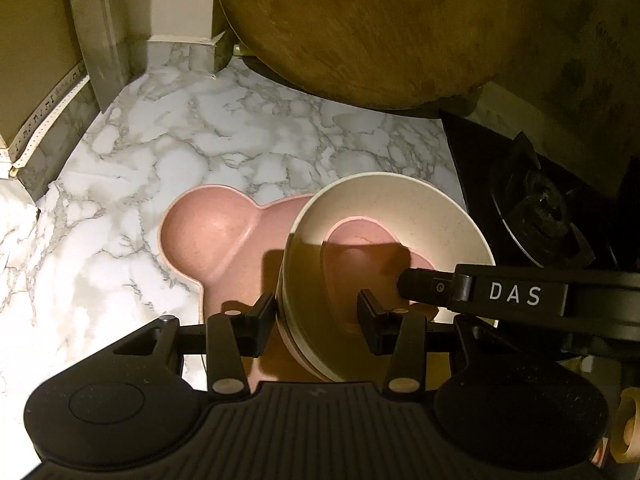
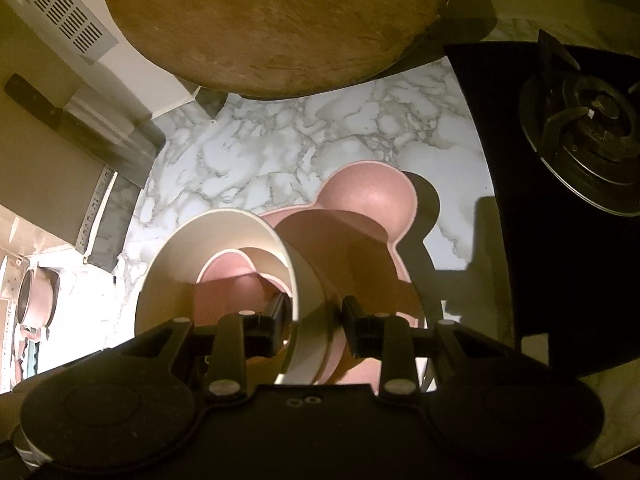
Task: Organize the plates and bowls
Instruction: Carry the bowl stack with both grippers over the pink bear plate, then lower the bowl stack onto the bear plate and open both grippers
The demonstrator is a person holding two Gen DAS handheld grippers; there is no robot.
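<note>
Marble counter [image 1: 168,128], black hob [image 2: 540,240] beside it; wooden board [image 1: 360,20] behind.

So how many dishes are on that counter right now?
3 that I can make out: a pink bear-shaped plate flat on the marble counter, a cream bowl tilted over it, and a pink bowl nested inside that one. More may be hidden.

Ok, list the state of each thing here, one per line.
cream bowl: tilted, rim between both tongs' fingers, over the pink plate
pink bear-shaped plate: flat on the marble counter
left tongs: straddling the bowl's rim
right tongs: straddling the bowl's rim
gas burner: unlit
wooden board: leaning upright
</note>
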